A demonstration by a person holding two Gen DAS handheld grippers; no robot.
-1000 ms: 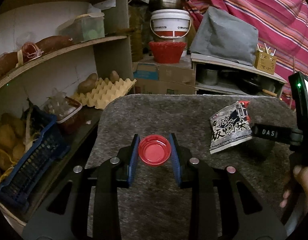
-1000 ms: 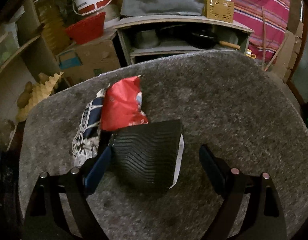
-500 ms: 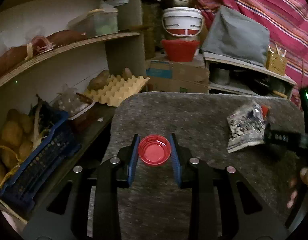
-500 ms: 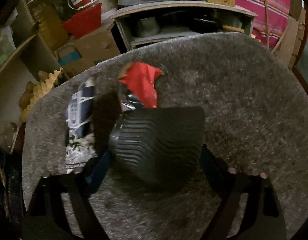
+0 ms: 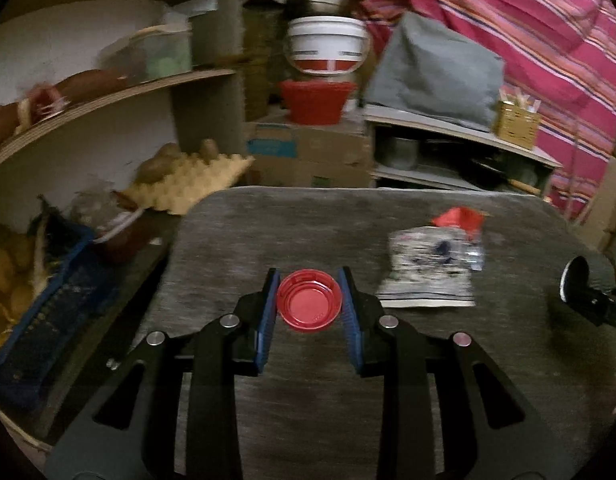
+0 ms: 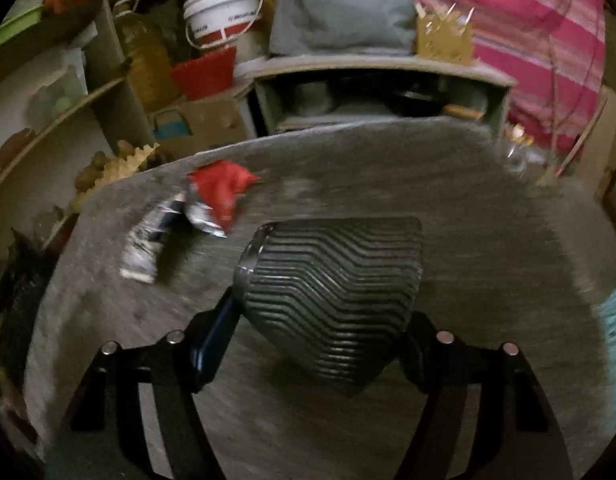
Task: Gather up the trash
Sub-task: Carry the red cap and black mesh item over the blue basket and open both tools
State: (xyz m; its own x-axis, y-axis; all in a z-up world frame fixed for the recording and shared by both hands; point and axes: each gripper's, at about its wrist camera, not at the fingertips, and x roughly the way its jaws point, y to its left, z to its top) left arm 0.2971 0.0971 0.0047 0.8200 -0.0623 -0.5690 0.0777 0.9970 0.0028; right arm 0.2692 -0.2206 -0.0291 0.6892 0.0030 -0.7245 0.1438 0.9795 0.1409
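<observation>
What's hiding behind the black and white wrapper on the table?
Behind the black and white wrapper a red wrapper pokes up. Its lower part is covered in the left wrist view. Both lie on the grey table.

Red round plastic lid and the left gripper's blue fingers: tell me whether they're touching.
Touching. The left wrist view shows the red round plastic lid pinched between both blue fingers of the left gripper, no gap on either side.

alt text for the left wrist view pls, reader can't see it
The left claw grips a red lid over a grey felt table. A crumpled black-and-white wrapper with a red wrapper behind it lies to the right; cluttered shelves beyond.
</observation>
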